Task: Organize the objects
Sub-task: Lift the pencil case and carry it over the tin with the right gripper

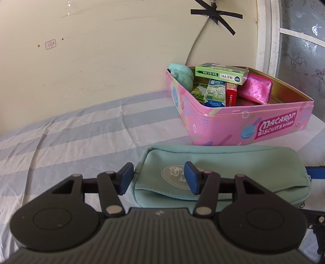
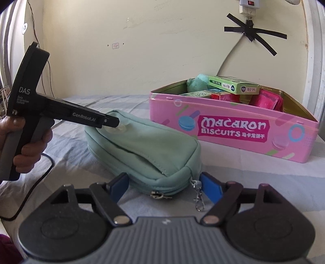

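A mint-green zip pouch (image 1: 223, 172) lies on the striped bedsheet in front of a pink Macaron Biscuits tin (image 1: 254, 128). The tin holds a green box (image 1: 221, 73), a pink pouch (image 1: 255, 88), a teal plush (image 1: 182, 76) and other small boxes. My left gripper (image 1: 159, 177) is open, its fingers over the pouch's left end. In the right wrist view my right gripper (image 2: 165, 185) is open around the pouch's (image 2: 146, 146) near zipper end. The left gripper (image 2: 109, 121) shows there over the pouch's far end. The tin (image 2: 233, 130) stands behind.
The striped bedsheet (image 1: 71, 142) spreads to the left. A cream wall (image 1: 101, 61) with a taped cable (image 1: 215, 15) stands behind the tin. A window frame (image 1: 268, 36) is at the right. A black cable (image 2: 34, 190) trails from the left gripper.
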`<state>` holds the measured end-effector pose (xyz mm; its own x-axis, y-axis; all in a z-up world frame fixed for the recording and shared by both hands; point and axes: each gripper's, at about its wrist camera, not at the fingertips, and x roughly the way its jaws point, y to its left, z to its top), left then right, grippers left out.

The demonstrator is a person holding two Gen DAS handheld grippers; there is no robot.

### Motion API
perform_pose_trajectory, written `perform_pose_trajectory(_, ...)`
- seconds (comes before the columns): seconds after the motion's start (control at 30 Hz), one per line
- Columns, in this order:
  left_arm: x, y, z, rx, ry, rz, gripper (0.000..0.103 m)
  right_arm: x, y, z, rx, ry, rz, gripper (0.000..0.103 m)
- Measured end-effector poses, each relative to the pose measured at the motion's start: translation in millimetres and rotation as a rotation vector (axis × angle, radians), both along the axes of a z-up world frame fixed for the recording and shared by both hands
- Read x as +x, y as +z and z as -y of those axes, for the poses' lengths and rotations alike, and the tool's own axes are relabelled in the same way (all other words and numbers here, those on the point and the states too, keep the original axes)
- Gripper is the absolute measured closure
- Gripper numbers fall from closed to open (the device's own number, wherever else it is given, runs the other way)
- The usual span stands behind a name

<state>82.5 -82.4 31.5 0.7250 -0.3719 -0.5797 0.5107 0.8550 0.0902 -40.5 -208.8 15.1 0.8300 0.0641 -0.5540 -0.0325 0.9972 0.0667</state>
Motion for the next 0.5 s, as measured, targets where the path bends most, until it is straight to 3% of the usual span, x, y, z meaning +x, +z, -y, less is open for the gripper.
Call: perform_pose_trajectory(0.5,-21.1,0.9,6.8,0.017,0.009,0.025,0.04,-7.9,-1.6,8.2,0.02,-0.035,0.012,0.015)
